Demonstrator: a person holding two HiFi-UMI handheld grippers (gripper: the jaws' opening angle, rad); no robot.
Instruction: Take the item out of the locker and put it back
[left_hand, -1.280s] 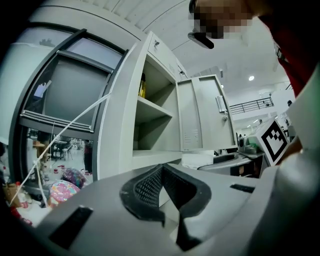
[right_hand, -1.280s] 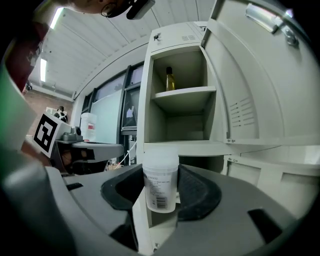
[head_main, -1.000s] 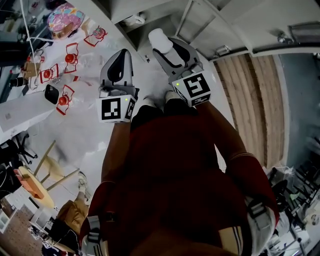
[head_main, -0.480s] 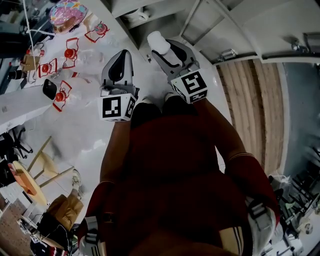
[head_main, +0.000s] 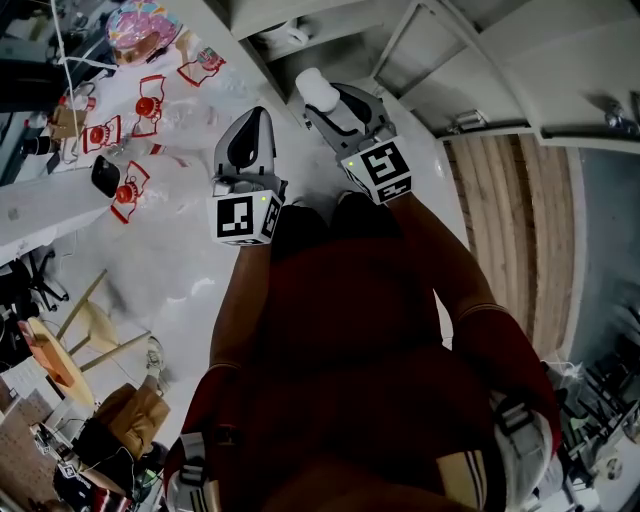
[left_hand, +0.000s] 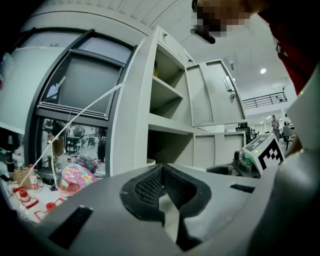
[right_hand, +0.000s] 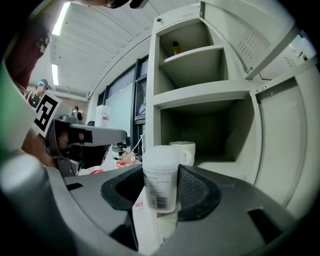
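Standing open, the locker (right_hand: 200, 95) shows two shelves above a lower compartment. The right gripper (head_main: 325, 98) is positioned in front of that compartment, outside it. Its fingers clamp a translucent lidded container (right_hand: 160, 182), upright, with the printed label visible. The left gripper (left_hand: 161, 170) is alongside, fingers closed together with nothing between them. A white mug (right_hand: 184, 151) stands inside the compartment, behind the container. A small bottle (right_hand: 176, 48) sits on the upper shelf.
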